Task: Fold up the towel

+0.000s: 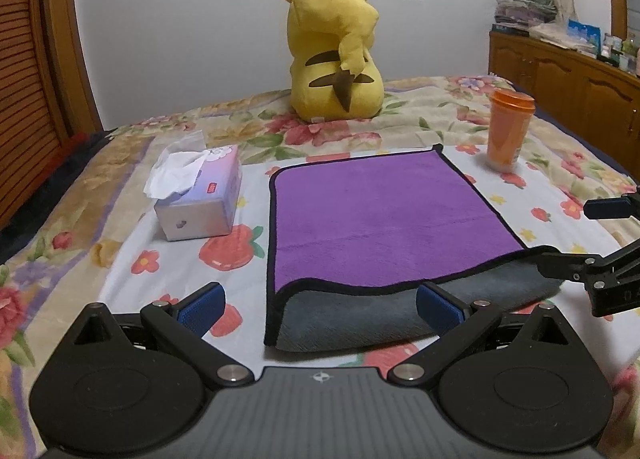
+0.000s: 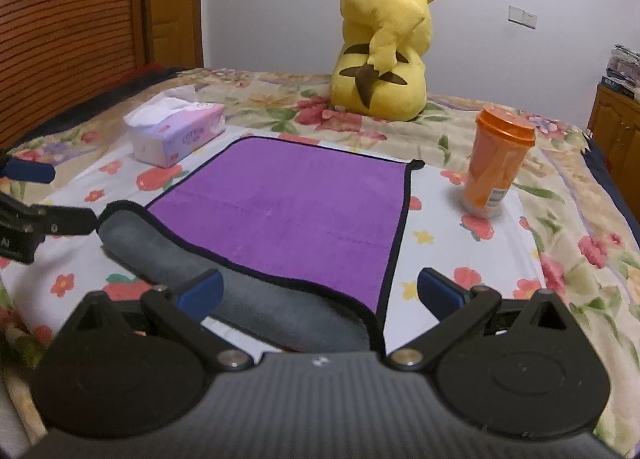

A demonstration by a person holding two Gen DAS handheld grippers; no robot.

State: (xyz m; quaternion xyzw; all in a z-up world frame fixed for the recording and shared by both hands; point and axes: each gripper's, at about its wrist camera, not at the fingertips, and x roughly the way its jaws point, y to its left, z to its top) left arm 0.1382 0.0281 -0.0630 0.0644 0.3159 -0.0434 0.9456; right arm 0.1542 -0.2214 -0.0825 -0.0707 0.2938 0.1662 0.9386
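Towel, purple microfibre with grey underside and black edging (image 1: 384, 215), lies on the floral bed (image 1: 120, 259), near edge curled over. Both hand-held grippers, left (image 1: 320, 305) and right (image 2: 320, 291), hang wide open, empty. Judged step: pre-grasp; next, pinch near corners.

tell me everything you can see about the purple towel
The towel is a plush rectangle, purple on top and grey underneath, edged all round in black piping. It lies on the flowered bedspread between the tissue box and the orange cup. Its near edge is turned back, showing the grey side. Both open grippers, left and right, sit at that edge; neither grips it.
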